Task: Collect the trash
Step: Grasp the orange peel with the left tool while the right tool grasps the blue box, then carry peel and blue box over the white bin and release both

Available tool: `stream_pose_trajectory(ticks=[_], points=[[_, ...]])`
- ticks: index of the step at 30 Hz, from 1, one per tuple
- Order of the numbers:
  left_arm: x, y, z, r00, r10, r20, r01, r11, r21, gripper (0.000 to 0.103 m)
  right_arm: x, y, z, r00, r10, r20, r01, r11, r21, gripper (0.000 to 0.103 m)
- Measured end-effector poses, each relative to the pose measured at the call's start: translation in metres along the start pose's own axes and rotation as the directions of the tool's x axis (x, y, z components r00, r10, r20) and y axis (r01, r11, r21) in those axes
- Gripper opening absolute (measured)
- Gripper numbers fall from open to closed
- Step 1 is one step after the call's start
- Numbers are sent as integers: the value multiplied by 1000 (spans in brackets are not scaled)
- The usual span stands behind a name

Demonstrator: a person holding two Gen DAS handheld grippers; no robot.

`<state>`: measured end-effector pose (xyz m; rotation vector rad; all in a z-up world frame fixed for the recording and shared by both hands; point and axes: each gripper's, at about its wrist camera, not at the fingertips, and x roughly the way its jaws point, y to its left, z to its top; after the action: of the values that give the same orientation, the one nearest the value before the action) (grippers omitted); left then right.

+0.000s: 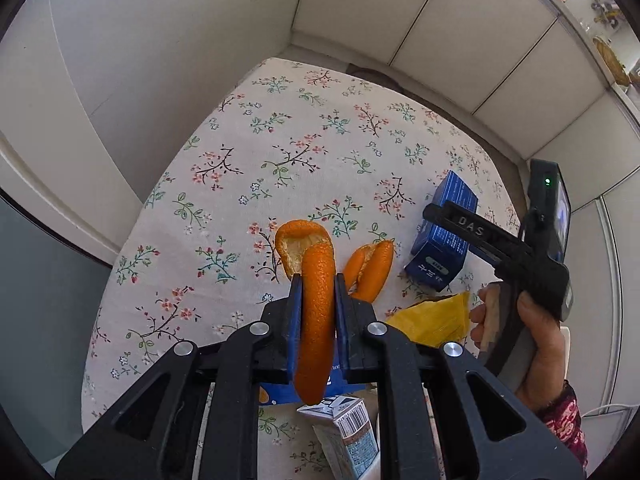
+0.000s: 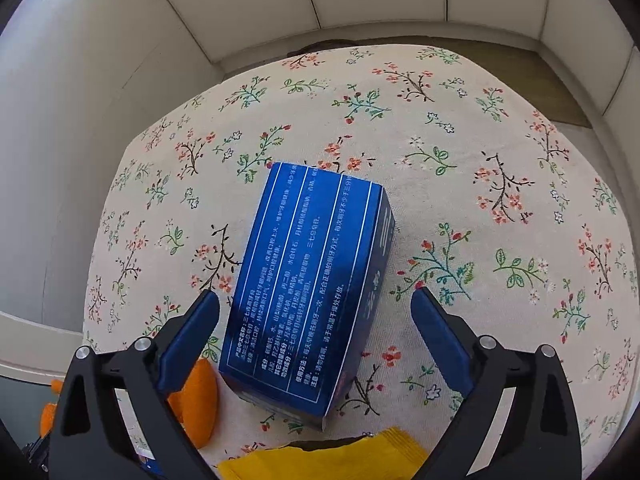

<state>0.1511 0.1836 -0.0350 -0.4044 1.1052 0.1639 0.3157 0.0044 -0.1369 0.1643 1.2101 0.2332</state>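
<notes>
My left gripper (image 1: 318,280) is shut on a long strip of orange peel (image 1: 316,320), which curls up past the fingertips and hangs down below the jaws. Just right of it, a second peel piece (image 1: 370,268) lies on the floral tablecloth (image 1: 280,140). My right gripper (image 2: 316,300) stands open over a blue carton box (image 2: 308,288), one pad on each side and neither touching it. In the left wrist view the same blue box (image 1: 444,236) lies under the right gripper's finger. A yellow packet (image 2: 332,460) lies near the box's close end.
A small printed drink carton (image 1: 348,436) lies on its side below the left gripper, beside a blue packet (image 1: 280,394). A person's hand (image 1: 536,328) holds the right gripper's handle. White wall panels close in behind the table, and the cloth's edge drops off at left.
</notes>
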Motion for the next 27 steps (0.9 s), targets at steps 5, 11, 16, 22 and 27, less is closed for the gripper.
stream_pose_trajectory(ticks=[5,11,16,22,27], points=[[0,4,1,1000,9,-9,-9,1000,-8,14,11,-2,-2,999,-44,0,44,999,-15,82],[1,4,2,1000,2,-2,-2,1000,-17,14,0,-5,-3,998,-55,16,56,997,-56,56],[-2,0,2,1000,-10,9,10,1000,-19,14,-20,-8,-4,997,-67,47,70,995,-69,56],[-6,-11,3,999,-33,19,33,999,-20,14,-57,-17,-9,991,-85,105,94,992,-90,56],[-14,-30,3,997,-69,33,69,998,-2,14,-86,-27,-16,983,-110,147,125,987,-99,56]])
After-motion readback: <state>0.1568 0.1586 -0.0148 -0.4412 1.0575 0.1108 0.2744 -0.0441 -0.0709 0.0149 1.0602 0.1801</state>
